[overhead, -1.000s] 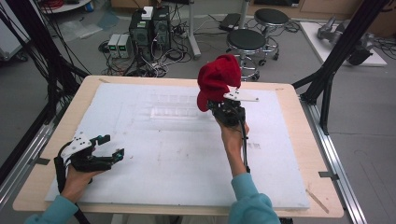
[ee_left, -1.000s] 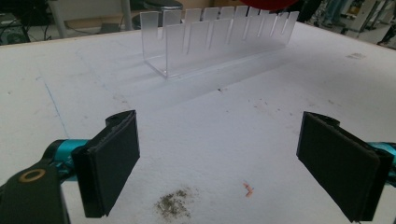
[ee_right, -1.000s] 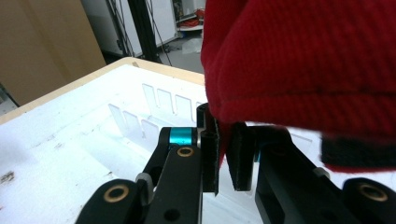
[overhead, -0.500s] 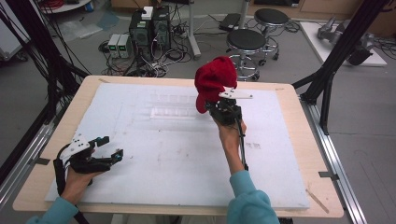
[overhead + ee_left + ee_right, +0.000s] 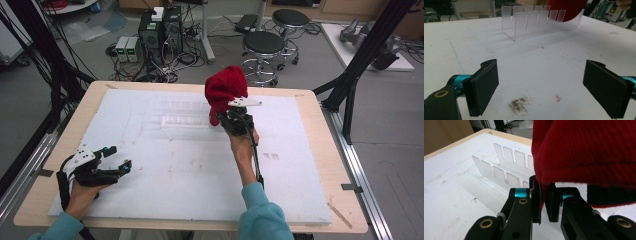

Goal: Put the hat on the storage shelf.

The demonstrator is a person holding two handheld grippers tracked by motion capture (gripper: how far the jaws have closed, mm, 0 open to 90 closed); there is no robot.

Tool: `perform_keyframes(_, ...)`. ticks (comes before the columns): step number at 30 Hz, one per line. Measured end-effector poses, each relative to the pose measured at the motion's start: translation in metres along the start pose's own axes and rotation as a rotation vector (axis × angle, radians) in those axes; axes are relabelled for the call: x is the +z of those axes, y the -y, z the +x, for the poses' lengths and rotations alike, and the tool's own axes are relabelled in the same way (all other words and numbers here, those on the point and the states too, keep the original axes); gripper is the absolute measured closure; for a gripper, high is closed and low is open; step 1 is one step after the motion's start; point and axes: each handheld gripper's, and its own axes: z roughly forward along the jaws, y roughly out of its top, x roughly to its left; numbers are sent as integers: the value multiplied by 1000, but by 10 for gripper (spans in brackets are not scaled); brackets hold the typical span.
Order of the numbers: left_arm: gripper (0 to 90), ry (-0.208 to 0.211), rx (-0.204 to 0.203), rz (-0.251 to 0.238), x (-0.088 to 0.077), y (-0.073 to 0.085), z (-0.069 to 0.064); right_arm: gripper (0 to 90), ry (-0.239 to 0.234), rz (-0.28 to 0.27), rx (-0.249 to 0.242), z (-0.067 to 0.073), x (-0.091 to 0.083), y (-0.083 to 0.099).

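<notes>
- Red knit hat (image 5: 226, 90) — pinched at its edge by the right gripper (image 5: 235, 120), hanging above the clear slotted rack's (image 5: 181, 118) right end.
- Rack's long axis runs left–right across the table.
- Left gripper (image 5: 116, 161) rests spread and empty, well apart from the rack.

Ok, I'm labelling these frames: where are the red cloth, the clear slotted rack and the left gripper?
red cloth (image 5: 226, 89), high view, on its bunched top.
clear slotted rack (image 5: 534, 21), left gripper view, on a front tab.
left gripper (image 5: 118, 159), high view, between its open jaws.
</notes>
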Motion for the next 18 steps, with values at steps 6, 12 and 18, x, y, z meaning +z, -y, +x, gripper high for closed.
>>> perform_keyframes(6,135,-2,-4,0,0,0,0,848,-6,-7,0,-2,0,1)
perform_keyframes(12,135,0,0,-1,0,0,0,840,1,-8,-6,0,0,2)
perform_keyframes(18,135,-7,-6,-2,0,0,0,678,46,-27,-50,5,-2,4)
